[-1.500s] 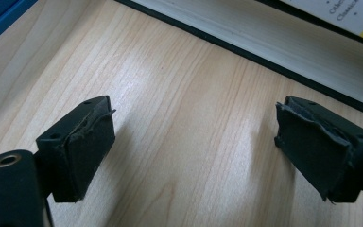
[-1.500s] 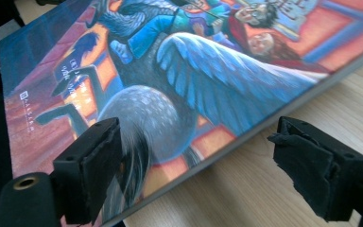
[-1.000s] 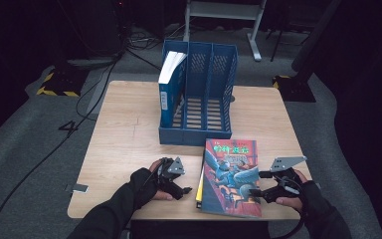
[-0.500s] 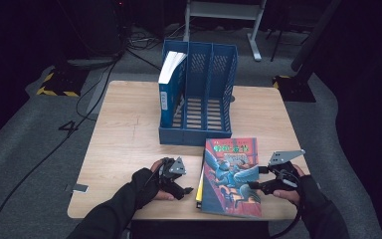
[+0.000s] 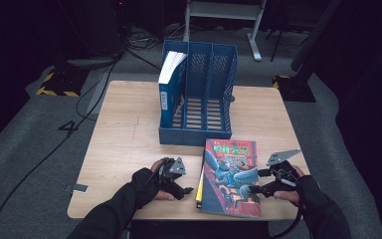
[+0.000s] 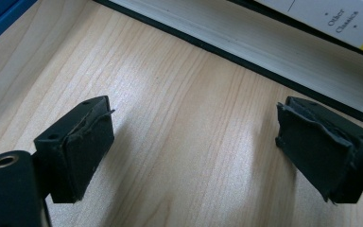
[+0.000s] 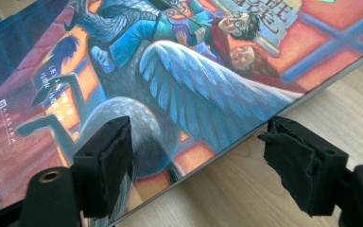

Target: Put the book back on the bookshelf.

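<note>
Book [image 5: 230, 177] lies flat at the tabletop's [image 5: 129, 129] near edge, long axis running away from the person; right gripper [image 5: 258, 188] straddles its right edge, jaws just reopened, unclenched; left gripper [image 5: 186, 190] gapes empty beside its spine.

You wear black long sleeves [image 5: 110, 215] and black gloves on both hands. Each hand carries a black two-jaw gripper: the left gripper [image 5: 186, 189] and the right gripper [image 5: 251, 189]. Each gripper bears a grey three-cornered plate [image 5: 282, 157] on top, and a black cable [image 5: 292, 223] trails from the right one. The jaws are blocky and matte black, faced with black pads [image 6: 90, 144] whose edges are frayed. A round brass-coloured screw hole [image 7: 50, 176] sits at each jaw base.
</note>
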Motion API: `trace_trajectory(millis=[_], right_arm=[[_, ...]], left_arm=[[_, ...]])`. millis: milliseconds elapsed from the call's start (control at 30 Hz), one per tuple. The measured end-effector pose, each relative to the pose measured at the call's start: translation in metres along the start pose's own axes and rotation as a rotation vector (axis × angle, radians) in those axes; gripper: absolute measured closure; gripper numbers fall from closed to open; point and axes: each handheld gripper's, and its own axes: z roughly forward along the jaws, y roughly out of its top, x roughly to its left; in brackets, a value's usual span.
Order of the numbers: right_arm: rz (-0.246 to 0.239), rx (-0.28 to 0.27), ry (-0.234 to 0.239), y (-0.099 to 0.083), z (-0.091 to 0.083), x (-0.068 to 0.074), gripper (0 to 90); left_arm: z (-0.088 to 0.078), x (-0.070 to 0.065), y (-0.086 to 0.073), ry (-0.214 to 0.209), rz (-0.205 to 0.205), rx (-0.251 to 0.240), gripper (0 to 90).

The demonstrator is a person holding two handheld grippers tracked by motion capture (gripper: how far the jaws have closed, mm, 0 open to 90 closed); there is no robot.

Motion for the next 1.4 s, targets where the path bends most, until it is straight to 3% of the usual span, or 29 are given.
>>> trace_trajectory(millis=[100,267,433,567,833,867,967,1033,1200,1400], right_arm=[[0.007,0.004,-0.003,0.000,0.000,0.001,26.6],[0.030,0.026,0.040,-0.005,-0.003,0.001,28.5],[0.011,0.028,0.027,-0.003,-0.003,0.003,27.9],[-0.003,-0.005,0.011,-0.003,-0.007,0.004,33.8],[0.007,-0.074,0.023,0.001,-0.008,-0.001,38.0],[-0.014,-0.107,0.033,0.003,-0.009,-0.002,38.1],[-0.009,-0.137,0.061,0.005,-0.009,-0.003,38.8],[-0.018,-0.135,0.078,0.007,-0.006,-0.003,38.5],[-0.016,-0.127,0.129,0.014,0.007,-0.004,39.0],[-0.012,-0.145,0.184,0.019,0.018,-0.004,60.2]], left_arm=[[0.000,0.000,0.000,0.000,0.000,0.000,11.6],[0.000,0.000,0.000,0.000,0.004,-0.003,11.6],[0.000,0.000,0.000,0.000,0.000,0.000,11.6],[0.001,0.000,0.000,-0.002,0.005,-0.005,11.5],[0.001,0.000,0.000,-0.002,0.006,-0.005,11.5],[0.001,0.000,0.000,-0.002,0.005,-0.005,11.5],[0.000,0.001,0.002,0.001,0.001,0.004,12.1],[0.000,0.005,0.005,0.019,-0.032,0.003,19.8],[0.000,0.022,0.013,0.053,-0.096,-0.047,23.6],[0.004,0.032,0.032,0.101,-0.081,-0.085,26.7]])
